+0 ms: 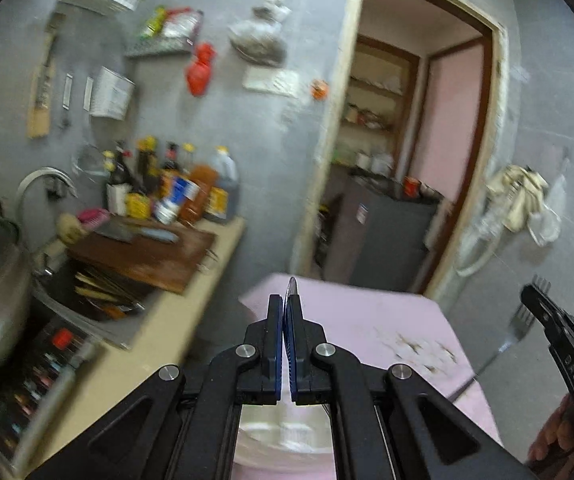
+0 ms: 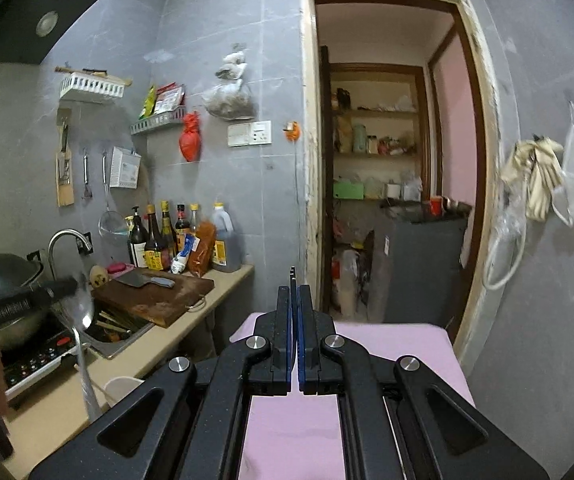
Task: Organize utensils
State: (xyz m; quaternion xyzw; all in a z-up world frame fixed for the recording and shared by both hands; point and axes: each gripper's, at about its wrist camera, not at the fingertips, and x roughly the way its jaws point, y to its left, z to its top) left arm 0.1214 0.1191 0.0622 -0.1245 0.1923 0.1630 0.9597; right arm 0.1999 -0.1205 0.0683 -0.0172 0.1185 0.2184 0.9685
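Left gripper [image 1: 287, 304] clamped on spoon [image 2: 81, 308], held aloft near sink [image 2: 123, 336]. Right gripper [image 2: 294, 292] clamped on fork [image 1: 521, 322] over pink table [image 2: 399, 340]. Both utensils lifted, neither stowed yet; destination not evident. More utensils lie in sink.

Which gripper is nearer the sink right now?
Left. The left gripper, holding a spoon, is at the counter side by the sink; the right gripper, holding a fork, is over the pink table, farther off.
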